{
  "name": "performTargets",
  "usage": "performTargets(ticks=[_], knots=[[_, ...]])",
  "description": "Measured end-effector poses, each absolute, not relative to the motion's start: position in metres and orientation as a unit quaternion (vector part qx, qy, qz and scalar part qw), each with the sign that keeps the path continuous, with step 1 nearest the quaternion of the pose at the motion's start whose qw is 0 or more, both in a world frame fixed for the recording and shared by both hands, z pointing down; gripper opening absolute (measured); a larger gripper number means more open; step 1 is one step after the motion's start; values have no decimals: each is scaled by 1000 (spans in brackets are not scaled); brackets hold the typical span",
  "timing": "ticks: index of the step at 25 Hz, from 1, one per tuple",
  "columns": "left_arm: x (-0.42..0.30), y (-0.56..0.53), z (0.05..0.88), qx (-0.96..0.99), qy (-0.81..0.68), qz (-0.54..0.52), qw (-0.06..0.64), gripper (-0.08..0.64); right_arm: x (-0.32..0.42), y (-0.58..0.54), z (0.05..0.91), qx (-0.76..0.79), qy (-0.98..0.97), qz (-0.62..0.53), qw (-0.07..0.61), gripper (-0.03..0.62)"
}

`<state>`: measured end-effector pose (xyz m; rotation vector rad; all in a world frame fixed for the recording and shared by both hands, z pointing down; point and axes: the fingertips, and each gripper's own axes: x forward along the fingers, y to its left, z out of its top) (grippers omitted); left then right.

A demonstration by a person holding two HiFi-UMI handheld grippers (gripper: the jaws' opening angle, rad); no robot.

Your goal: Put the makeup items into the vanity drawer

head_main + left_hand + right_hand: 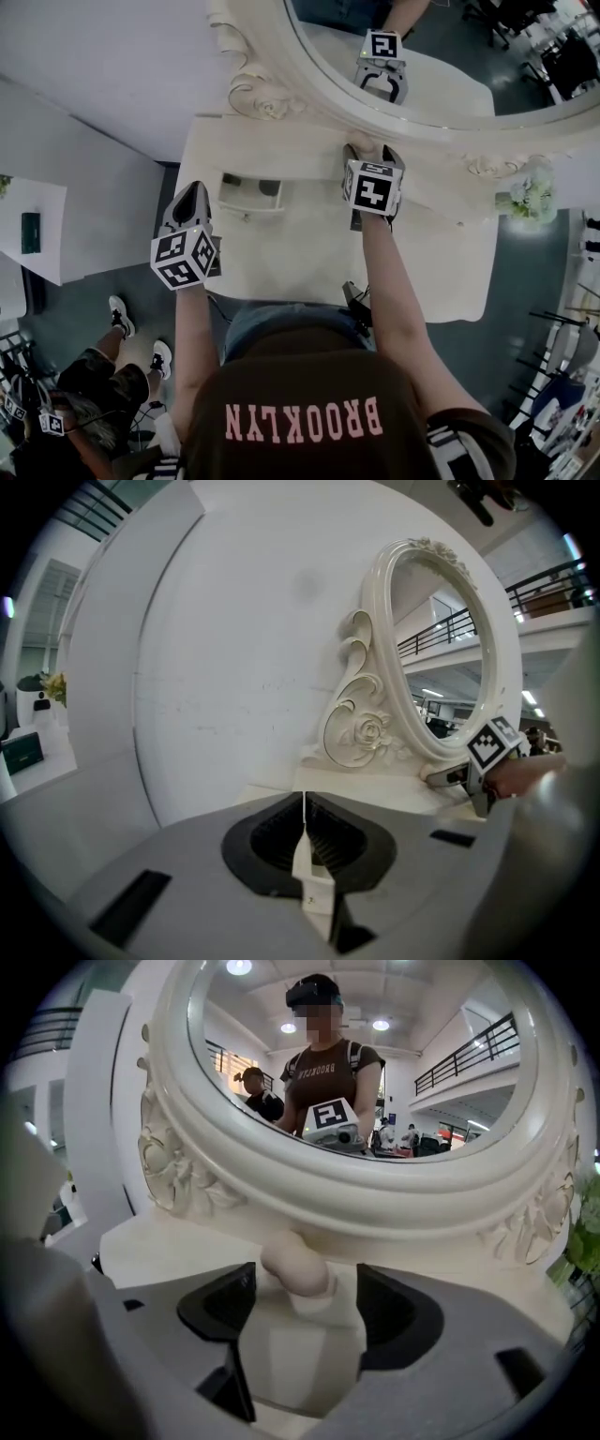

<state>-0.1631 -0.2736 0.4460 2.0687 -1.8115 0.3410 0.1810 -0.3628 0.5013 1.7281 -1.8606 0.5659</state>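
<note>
The oval mirror (pixel 469 131) stands at the back of the cream vanity top (pixel 309 253), and everything here lies below or beside its carved frame. Right at the foot of the mirror, touching the base of the frame, sits a beige, egg-shaped makeup sponge (pixel 295 1262). The right gripper (pixel 302 1281) reaches up to that spot with its jaws parted on either side of the sponge. The sponge lies close against one jaw and clear of the other, so nothing is clamped yet. In the glass of the mirror the person's reflection shows, with the marker cube of this same gripper. The vanity drawer (pixel 248 208) stands pulled open below the mirror's left scroll. Two small dark shapes lie inside it, too small to identify. The left gripper (pixel 304 803) hovers just left of the drawer, well away from the mirror's foot. Its jaws are pressed together and hold nothing. A small bunch of pale flowers (pixel 530 197) sits beside the mirror's right edge.
</note>
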Motion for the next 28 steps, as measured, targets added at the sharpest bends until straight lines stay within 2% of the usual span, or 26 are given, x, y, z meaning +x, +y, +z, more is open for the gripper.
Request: performTargets(ticks=[2, 4, 9, 28], knots=[[-163, -275, 445, 735, -641, 122, 183, 8, 180, -363, 501, 637, -687, 196, 289, 297], [-163, -275, 444, 737, -639, 123, 181, 8, 179, -362, 498, 630, -693, 169, 306, 157], [-161, -273, 445, 742, -634, 123, 179, 8, 181, -359, 494, 625, -707, 169, 284, 114], [-141, -210, 438, 746, -636, 108, 168, 8, 171, -290, 451, 616, -742, 136, 227, 120]])
